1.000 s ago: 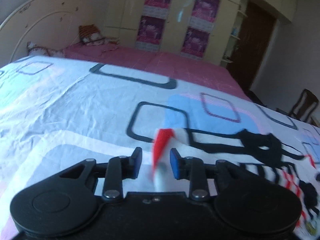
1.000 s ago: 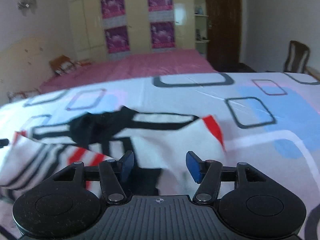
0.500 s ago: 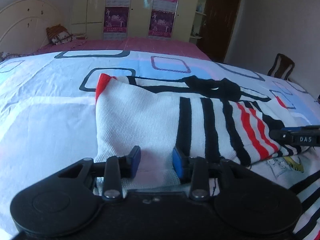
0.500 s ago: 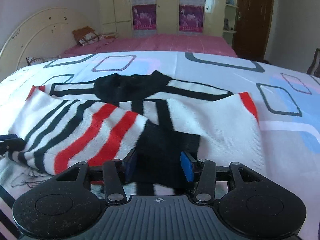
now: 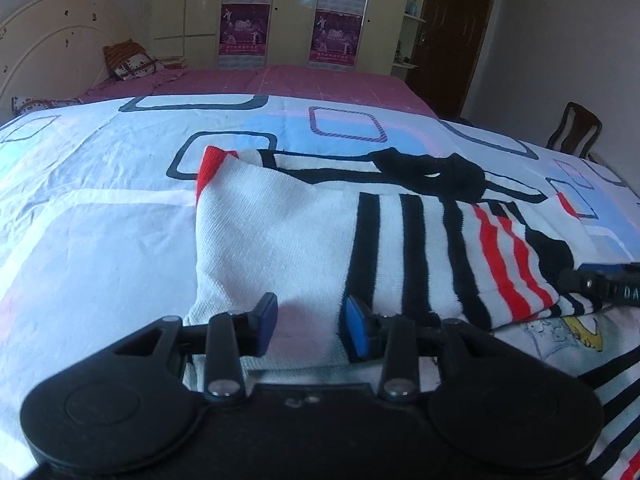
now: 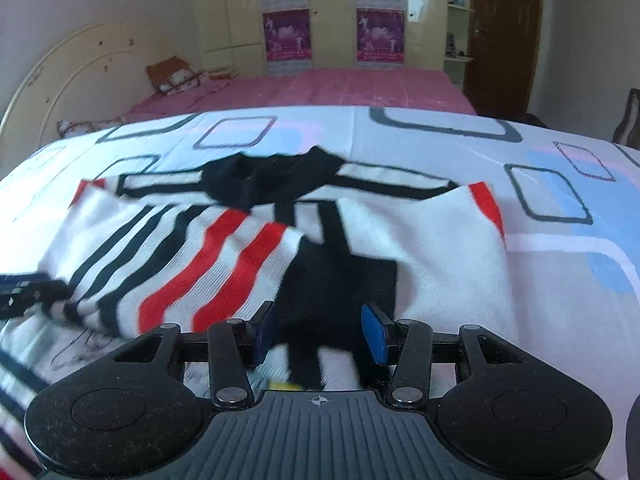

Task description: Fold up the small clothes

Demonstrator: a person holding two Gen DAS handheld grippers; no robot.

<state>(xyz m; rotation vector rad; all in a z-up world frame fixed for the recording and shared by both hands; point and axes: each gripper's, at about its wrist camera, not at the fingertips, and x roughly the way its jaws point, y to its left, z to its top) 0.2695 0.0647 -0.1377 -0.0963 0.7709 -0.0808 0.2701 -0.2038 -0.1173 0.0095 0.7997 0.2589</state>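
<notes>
A bedroom with cream wardrobe doors [image 5: 188,4] carrying purple posters [image 5: 244,34] frames a wide bed, its white bedsheet printed with rounded blue, grey and purple squares [image 5: 100,208] spread over a pink cover [image 6: 360,88]. On that sheet, the left gripper [image 5: 308,320] has its blue-padded fingers [image 5: 267,314] parted to a moderate gap, and the near white hem of a small white knitted sweater with black and red stripes [image 5: 280,232] lies in the gap between them; whether the pads touch the fabric cannot be told. The right gripper [image 6: 318,330] likewise stands with a moderate gap, its blue pads [image 6: 374,330] either side of a black patch of the same sweater [image 6: 340,280], with no clear pinch visible. The garment lies across the middle of the bed, folded over itself: a striped panel lies over the body, the black collar [image 6: 272,176] lies at the far edge, and red-cuffed corners [image 5: 208,168] mark the far ends. In each wrist view the other gripper's tip shows at the picture's edge by the striped fold. Beyond the sweater, an orange-patterned cushion [image 5: 128,60] rests by the curved cream headboard [image 5: 48,56], a dark wooden door [image 6: 504,32] stands at the far right, and a dark wooden chair [image 5: 576,132] sits beside the bed.
</notes>
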